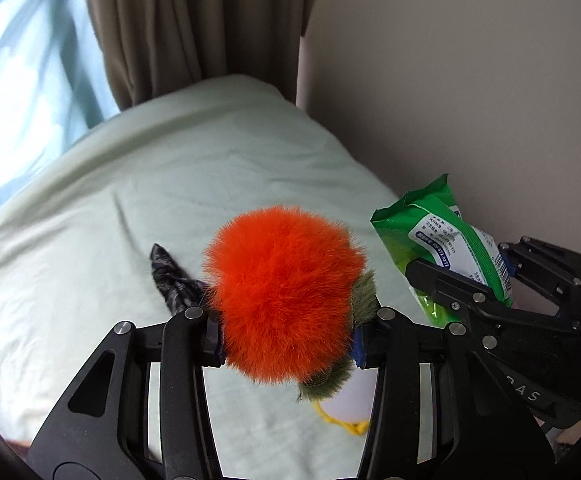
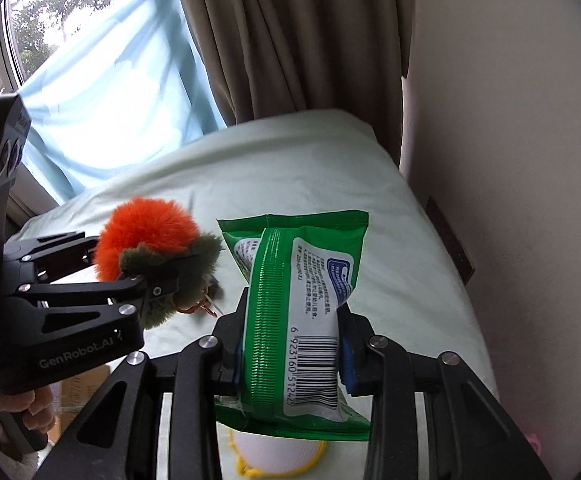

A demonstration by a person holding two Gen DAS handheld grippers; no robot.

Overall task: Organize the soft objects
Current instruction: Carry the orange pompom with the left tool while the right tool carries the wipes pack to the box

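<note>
Left wrist view shows the left tongs [image 1: 288,340] clamped on an orange plush ball [image 1: 282,296] with an olive-green fringe, held above the pale green bed [image 1: 90,208]. Just to the ball's right, the right tongs [image 1: 486,280] grip a green wipes pack [image 1: 442,240]. In the right wrist view those right tongs [image 2: 288,356] pinch the pack [image 2: 306,312] across its middle, barcode side up, and the left tongs [image 2: 162,280] sit to the pack's left with the plush ball [image 2: 146,232]. On the bed, a dark crumpled item [image 1: 170,276] lies left of the ball, and a white mask with yellow loops [image 2: 274,452] lies beneath the pack. By my reading, 2 soft things are picked up but not yet placed, while at least 2 more wait on the bed; no destination shows, so the sorting looks barely begun.
</note>
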